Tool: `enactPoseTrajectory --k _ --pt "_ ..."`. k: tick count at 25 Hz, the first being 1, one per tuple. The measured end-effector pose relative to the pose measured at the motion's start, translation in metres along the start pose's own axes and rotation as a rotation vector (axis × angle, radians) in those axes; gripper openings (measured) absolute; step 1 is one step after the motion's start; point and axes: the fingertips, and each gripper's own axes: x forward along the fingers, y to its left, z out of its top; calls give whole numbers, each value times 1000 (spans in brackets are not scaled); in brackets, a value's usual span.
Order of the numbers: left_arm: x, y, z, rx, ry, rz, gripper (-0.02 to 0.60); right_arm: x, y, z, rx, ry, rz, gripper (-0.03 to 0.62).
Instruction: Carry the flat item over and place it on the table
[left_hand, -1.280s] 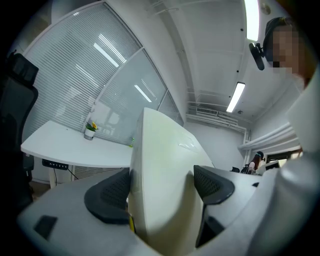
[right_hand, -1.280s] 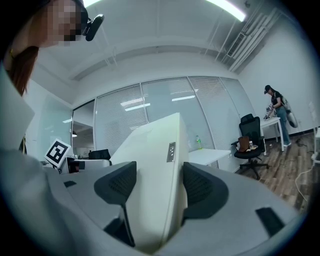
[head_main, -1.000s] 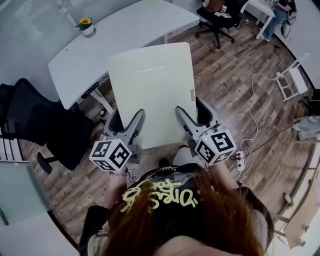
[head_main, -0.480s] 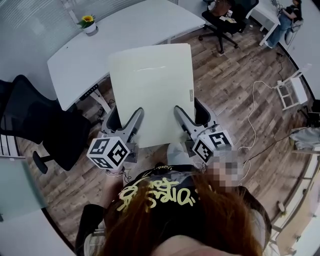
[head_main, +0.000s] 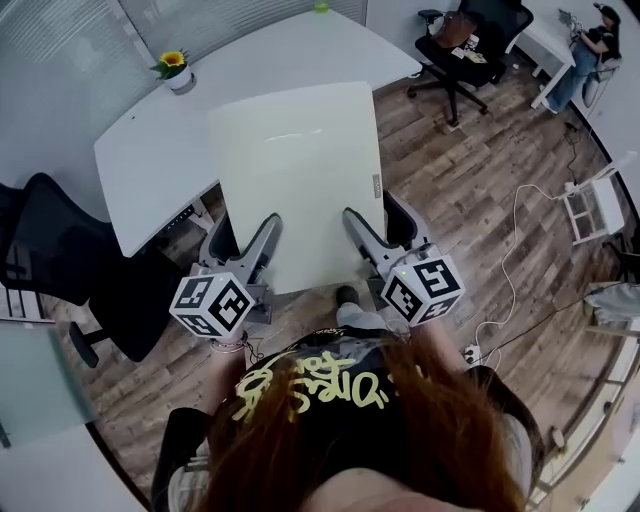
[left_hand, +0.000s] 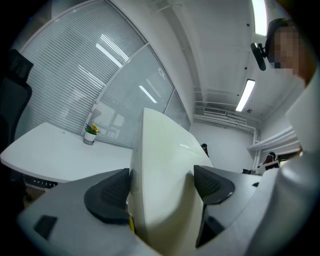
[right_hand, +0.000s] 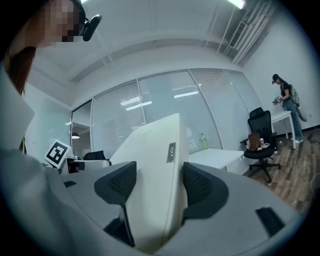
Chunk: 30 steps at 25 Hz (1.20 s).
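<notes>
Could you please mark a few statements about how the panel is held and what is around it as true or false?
1. The left gripper and the right gripper both clamp the pale cream flat panel at its near edge. True.
2. A small white pot with a yellow flower stands on the curved white table. True.
3. The right gripper is open and empty. False: its jaws are shut on the panel.
4. The floor is grey carpet. False: it is wooden planks.

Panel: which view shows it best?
Head view: the whole panel shows, flat face up, with the left gripper and right gripper clamped on its near edge. The gripper views show only a foreshortened slice between their jaws.
</notes>
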Motion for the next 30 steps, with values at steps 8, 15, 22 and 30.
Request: enactPoseTrajectory --k 8,15,22,30 --pt "73 11 12 -13 -17 30 402 54 -58 17 -12 13 30 295" --pt "128 6 24 -4 -25 35 402 83 -104 35 -11 7 37 295" --pt "155 8 24 -11 -37 69 402 103 -129 39 -6 16 71 295" --pt "158 32 32 -6 -23 80 402 127 -122 32 11 26 71 295"
